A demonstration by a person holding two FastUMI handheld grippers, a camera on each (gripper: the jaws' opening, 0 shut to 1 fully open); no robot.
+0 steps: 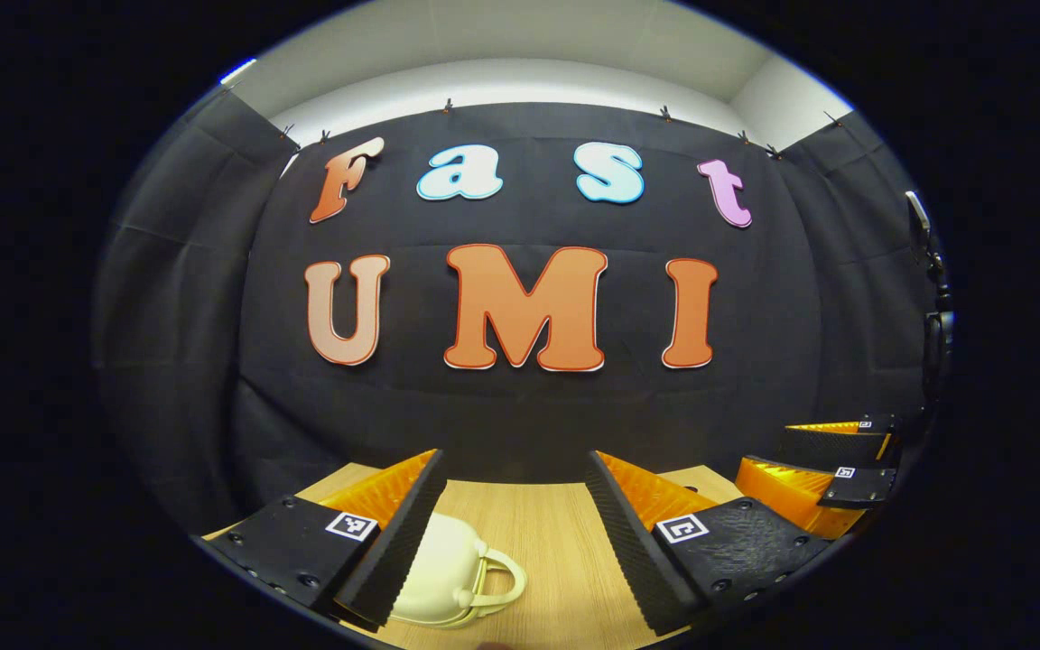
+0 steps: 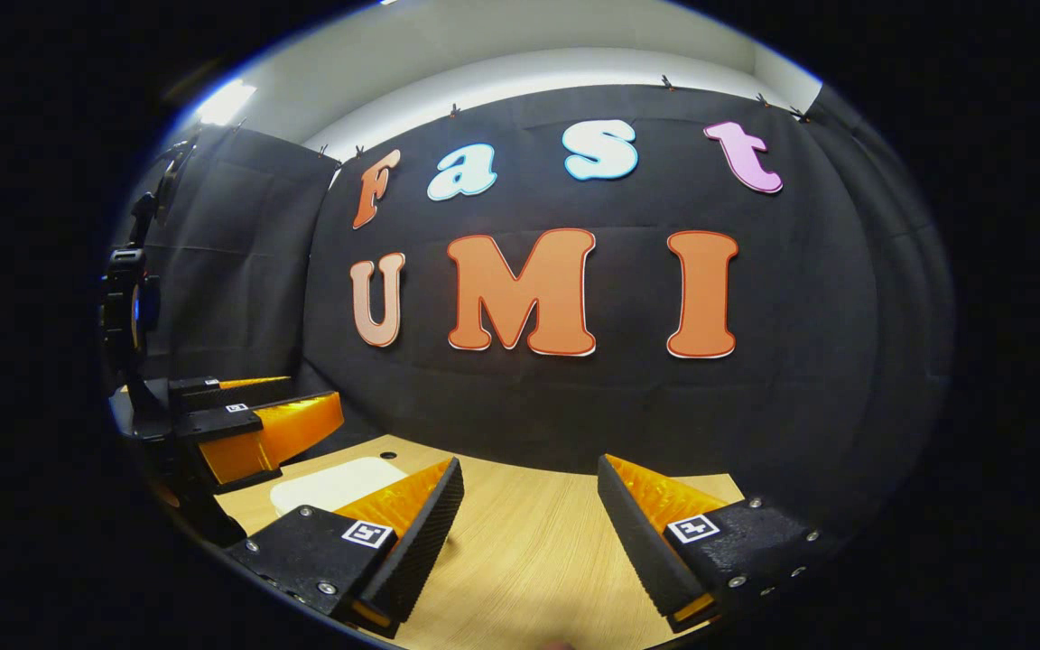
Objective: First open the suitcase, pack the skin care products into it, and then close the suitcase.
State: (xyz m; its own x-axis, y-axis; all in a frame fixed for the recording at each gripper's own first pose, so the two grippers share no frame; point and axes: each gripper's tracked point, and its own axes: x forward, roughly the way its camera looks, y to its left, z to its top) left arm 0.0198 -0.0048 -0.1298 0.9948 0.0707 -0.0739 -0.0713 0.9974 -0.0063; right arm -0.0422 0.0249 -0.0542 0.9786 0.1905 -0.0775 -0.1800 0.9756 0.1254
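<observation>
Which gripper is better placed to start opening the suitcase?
Left, probably. The left gripper hangs open right over the cream suitcase, handle between its fingers. The right gripper is open over bare table, with the case off to its left.

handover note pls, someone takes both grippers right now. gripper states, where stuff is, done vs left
Left gripper: open, holding nothing, above the wooden table.
Right gripper: open, holding nothing, above the same table.
Suitcase: small, cream, with a handle, lying on the table partly behind the left gripper's finger; the right gripper view shows its top. It looks shut, neither gripper touching it.
Skin care products: none located yet.
Done: nothing, judging by the frames.
Left: open the suitcase, pack the products, close it.
</observation>
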